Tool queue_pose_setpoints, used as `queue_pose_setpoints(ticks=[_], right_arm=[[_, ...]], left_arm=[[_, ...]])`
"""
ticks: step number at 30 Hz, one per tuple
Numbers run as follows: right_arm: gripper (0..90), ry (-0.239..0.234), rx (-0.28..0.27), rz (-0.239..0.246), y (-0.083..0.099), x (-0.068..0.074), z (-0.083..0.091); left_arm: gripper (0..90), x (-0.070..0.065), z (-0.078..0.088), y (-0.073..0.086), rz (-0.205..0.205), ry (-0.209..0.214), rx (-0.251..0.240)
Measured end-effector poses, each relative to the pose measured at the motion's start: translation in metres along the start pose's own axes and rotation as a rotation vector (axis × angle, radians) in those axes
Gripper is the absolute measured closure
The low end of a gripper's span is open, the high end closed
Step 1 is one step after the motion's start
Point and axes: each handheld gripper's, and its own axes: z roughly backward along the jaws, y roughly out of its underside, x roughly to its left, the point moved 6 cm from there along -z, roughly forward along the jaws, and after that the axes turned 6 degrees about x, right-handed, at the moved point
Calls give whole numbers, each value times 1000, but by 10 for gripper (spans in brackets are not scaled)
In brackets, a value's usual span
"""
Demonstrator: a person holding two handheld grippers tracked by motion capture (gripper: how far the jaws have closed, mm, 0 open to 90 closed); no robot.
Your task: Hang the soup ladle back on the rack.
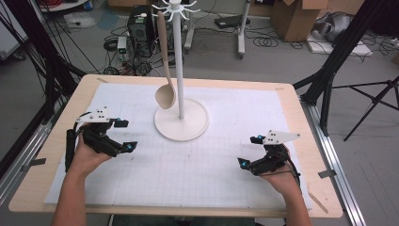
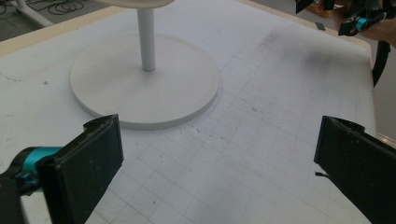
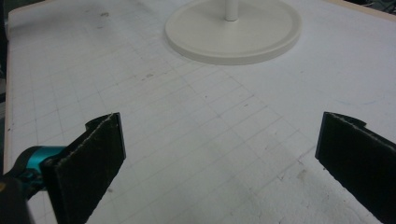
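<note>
A white stand (image 1: 180, 70) with a round base (image 1: 188, 127) rises at the table's middle back, and a beige wooden spoon (image 1: 164, 70) hangs from one of its top hooks, bowl down beside the pole. My left gripper (image 1: 124, 135) rests at the table's left, open, with nothing between its jaws; its own view looks at the stand's base (image 2: 144, 81) and pole (image 2: 146, 39). My right gripper (image 1: 251, 151) sits at the right, also open and empty, facing the base (image 3: 233, 32).
A white gridded mat (image 1: 188, 160) covers the wooden table (image 1: 301, 141). Black tripod legs (image 1: 329, 70) stand off the right edge, and cables, boxes and a computer lie on the floor behind.
</note>
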Motion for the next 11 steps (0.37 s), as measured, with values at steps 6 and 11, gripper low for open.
queue_pose_setpoints(ticks=[6,11], right_arm=[[5,-4,7,-3,0,0,-1],[5,-6,11,0,1,0,-2]], left_arm=[[17,4,-1,3,14,-4,7],[17,6,-2,6,22,-5,20]])
